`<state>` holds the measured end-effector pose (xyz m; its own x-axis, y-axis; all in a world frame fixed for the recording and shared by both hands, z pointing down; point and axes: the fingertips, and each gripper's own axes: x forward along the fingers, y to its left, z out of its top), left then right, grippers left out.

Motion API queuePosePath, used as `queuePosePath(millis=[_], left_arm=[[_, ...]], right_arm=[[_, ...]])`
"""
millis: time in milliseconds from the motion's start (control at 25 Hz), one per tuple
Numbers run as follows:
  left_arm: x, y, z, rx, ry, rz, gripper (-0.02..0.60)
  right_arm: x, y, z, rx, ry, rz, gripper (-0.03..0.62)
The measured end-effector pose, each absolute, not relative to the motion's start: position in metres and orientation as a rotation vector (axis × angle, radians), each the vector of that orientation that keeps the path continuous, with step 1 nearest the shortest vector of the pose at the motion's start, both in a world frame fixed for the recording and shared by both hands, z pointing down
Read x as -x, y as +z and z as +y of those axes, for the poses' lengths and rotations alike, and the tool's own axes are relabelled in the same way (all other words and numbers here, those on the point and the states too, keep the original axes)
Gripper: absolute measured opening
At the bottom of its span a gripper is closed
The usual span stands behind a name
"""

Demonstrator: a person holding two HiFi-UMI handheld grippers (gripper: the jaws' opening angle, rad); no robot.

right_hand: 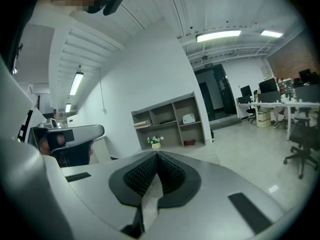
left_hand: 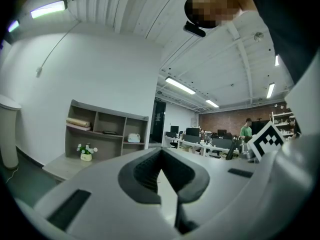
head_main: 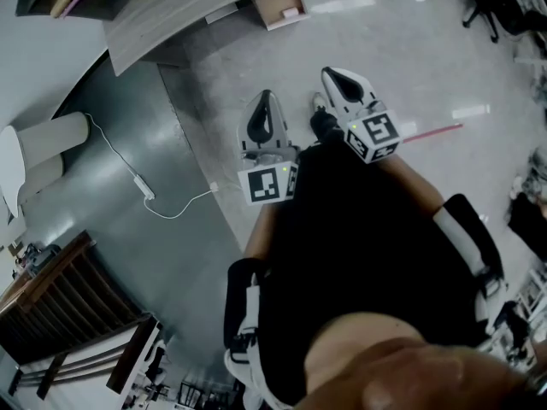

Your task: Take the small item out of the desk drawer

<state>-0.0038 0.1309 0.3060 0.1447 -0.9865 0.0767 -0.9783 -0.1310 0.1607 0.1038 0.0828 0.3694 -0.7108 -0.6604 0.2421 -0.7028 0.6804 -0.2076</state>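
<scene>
Grey left gripper [left_hand: 161, 152], right gripper [right_hand: 156, 155], closed (empty)

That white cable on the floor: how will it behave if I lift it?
The white cable lies in loose curves, so it is probably floppy. It looks thin, likely light; its inline block may swing.

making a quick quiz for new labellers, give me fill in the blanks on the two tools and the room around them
1. The left tool, white with dark ribbed pads, has its jaws ____, with nothing between them.
2. Beyond the closed, empty right tool, the small pot in front of the grey open shelf unit holds ____ flowers.
3. In the head view, a thin white ____ trails across the dark grey floor.

Missing words: shut; white; cable
</scene>
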Motion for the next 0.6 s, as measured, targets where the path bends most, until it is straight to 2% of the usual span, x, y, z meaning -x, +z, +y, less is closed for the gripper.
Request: queuePosePath(millis=[600], left_arm=[[0.003, 0.307, 0.034, -2.194, -0.062, -2.029, -0.008]], right_arm=[[-0.098, 0.407, -0.021, -1.065, 0.501, -2.69, -0.002]])
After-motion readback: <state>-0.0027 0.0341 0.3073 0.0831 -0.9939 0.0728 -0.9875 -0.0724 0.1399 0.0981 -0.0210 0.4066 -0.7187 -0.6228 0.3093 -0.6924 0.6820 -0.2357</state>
